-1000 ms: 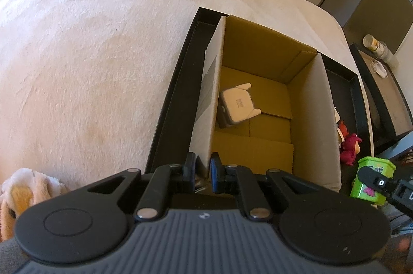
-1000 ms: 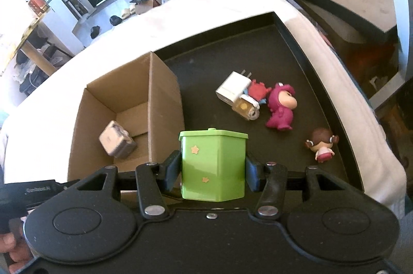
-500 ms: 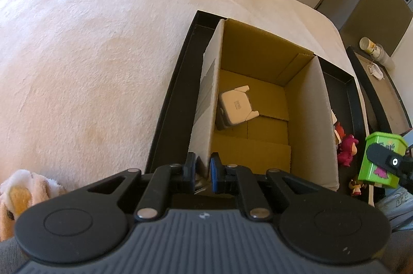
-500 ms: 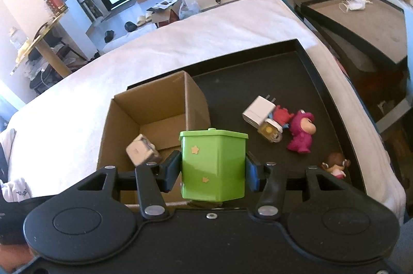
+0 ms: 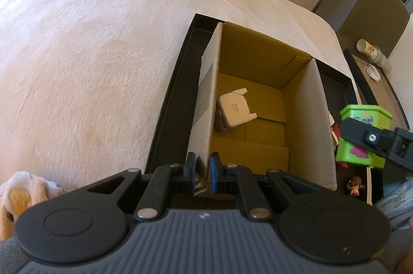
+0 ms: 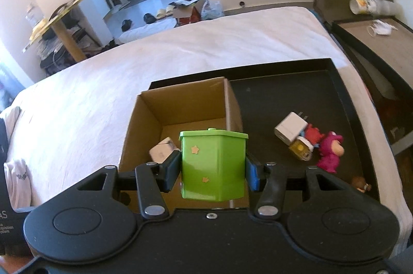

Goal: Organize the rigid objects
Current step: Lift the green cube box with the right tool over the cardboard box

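Sitting in the cardboard box [image 6: 180, 116] already: one white adapter [image 5: 233, 110]. Riding above the box's near right corner — one green bin [image 6: 213, 165], clenched in the right tongs [image 6: 212, 172], not yet dropped. Pinching the box's near left wall: left tongs [image 5: 202, 170], clamped on cardboard. Waiting on the black tray [image 6: 338, 98], toward its right edge — one white charger [image 6: 289, 130], one yellow piece [image 6: 300, 147], three small figures.
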